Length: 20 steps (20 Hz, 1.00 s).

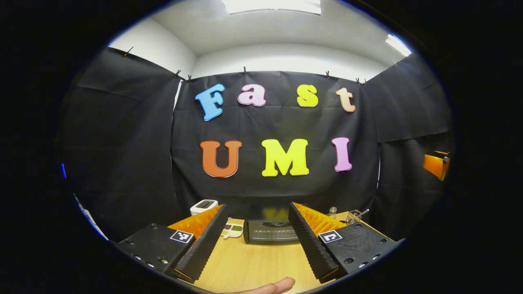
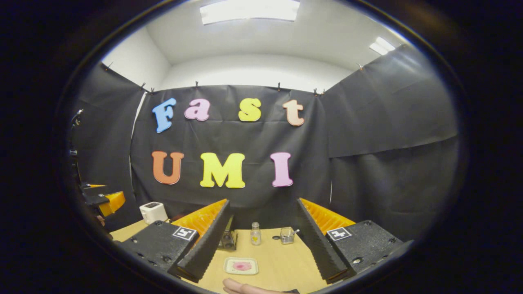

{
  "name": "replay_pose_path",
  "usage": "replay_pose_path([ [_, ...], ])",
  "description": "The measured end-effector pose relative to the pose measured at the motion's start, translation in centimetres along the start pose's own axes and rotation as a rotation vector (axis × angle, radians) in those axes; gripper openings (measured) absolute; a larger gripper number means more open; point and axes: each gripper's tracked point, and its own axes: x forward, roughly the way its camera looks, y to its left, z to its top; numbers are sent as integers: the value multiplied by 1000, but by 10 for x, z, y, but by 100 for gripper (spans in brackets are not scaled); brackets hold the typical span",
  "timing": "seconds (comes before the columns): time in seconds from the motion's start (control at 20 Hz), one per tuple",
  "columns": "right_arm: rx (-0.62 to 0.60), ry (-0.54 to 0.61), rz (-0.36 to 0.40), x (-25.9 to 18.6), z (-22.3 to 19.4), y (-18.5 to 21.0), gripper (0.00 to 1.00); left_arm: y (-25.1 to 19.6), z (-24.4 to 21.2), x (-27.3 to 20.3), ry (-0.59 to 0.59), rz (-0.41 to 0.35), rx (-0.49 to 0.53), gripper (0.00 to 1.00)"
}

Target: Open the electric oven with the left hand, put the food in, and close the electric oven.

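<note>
I have both claws raised above the wooden table point(image 1: 253, 261), neither touching anything, which to my eye puts me at the very start: oven door shut, food untouched.

In the left gripper view, the left gripper point(image 1: 258, 239) sits at the bottom of the frame with its fingers spread wide and nothing between them. Framed in that gap, lower centre, stands the electric oven point(image 1: 271, 230) with its door closed. I judge the claw is lined up this way because the door is the left hand's job and the handle along the top of the door has to come first. A small dish with dark portions point(image 1: 232, 230) lies just left of the oven, and a white appliance point(image 1: 203, 206) stands behind it, further left.

In the right gripper view, the right gripper point(image 2: 262, 239) is likewise open and empty. Low in the frame, between its fingers, lies the plate of food point(image 2: 241, 266) (a pale square plate with something pink on it), flat on the table and well short of the oven, part of which peeks past the left finger. It waits there, I think, so the right claw can take it once the door is down. A small glass jar point(image 2: 255, 234) and a cup with a spoon point(image 2: 287, 235) stand behind the plate, near enough to mind.
</note>
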Motion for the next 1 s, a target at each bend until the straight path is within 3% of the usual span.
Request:
replay_pose_path([
  [0.1, 0, 8, -1, 2, -1, -1, 100, -3, 7, -2, -14, -14, -5, 95],
  [0.15, -1, 13, -4, 2, -2, -4, 100, -4, 10, -3, -18, -16, -10, 100],
  [0.2, -1, 15, -1, 4, -3, -3, 100, -5, 12, -3, -17, -17, -13, 95],
  [0.4, 3, 21, 20, 15, -10, -2, 100, -11, 9, 12, -9, -21, -22, 95],
  [0.65, 39, 34, 35, 45, -21, -12, 100, -24, -20, 70, 50, -42, 17, 95],
  [1.0, 57, 42, -7, 85, -28, -41, 100, -49, -83, 169, 166, -120, -37, 95],
])
